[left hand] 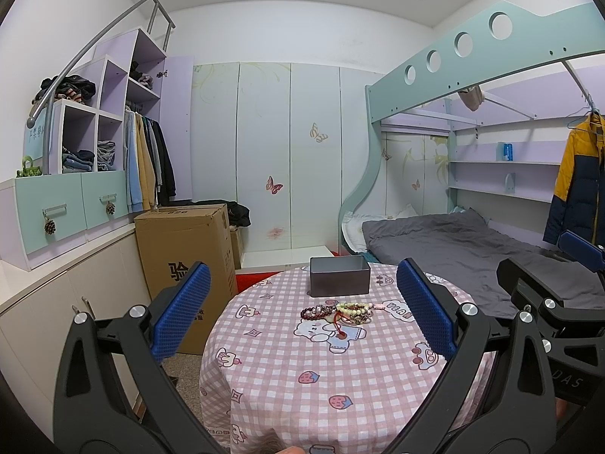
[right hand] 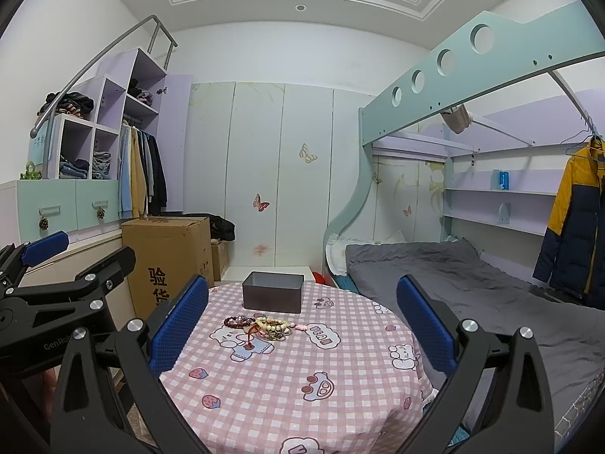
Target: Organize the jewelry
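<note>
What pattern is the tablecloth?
Pink-and-white gingham with cartoon animal and strawberry prints, on the tablecloth; clearest in the right wrist view.

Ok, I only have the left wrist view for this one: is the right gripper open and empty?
Observer: Yes. The right gripper is open, its blue pads wide apart with nothing held between them.
Operator: Is it lined up on the bracelets?
Observer: Not quite. In its own view the bracelets lie on the tablecloth left of its midline, nearer its left pad.
</note>
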`<control>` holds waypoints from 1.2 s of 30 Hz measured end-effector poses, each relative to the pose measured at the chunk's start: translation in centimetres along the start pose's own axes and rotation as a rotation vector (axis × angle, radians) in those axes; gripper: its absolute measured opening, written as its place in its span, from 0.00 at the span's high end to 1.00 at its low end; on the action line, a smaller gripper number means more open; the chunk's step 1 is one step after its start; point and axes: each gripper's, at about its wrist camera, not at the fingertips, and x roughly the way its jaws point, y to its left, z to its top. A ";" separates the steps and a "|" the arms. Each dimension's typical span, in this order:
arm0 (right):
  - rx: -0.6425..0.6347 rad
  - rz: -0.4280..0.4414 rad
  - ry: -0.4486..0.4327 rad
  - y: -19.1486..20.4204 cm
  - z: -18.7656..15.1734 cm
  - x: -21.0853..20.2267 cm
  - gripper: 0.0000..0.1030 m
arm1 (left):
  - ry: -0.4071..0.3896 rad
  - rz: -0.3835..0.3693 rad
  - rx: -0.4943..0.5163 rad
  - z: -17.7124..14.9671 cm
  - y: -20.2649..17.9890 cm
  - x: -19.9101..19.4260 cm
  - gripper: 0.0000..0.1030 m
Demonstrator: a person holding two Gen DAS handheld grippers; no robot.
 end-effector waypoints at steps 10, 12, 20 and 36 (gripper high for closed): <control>0.002 -0.001 0.004 -0.2 -0.2 0.1 0.07 | 0.001 0.000 0.002 0.0 0.0 0.0 0.06; 0.004 0.001 0.005 -0.2 -0.2 0.1 0.07 | 0.001 0.001 0.002 0.0 0.0 0.0 0.06; 0.005 0.000 0.006 -0.3 -0.2 0.1 0.07 | 0.001 0.000 0.003 0.0 0.0 0.0 0.06; 0.004 0.001 0.006 -0.5 -0.2 0.1 0.07 | 0.002 0.000 0.004 0.0 0.0 0.1 0.06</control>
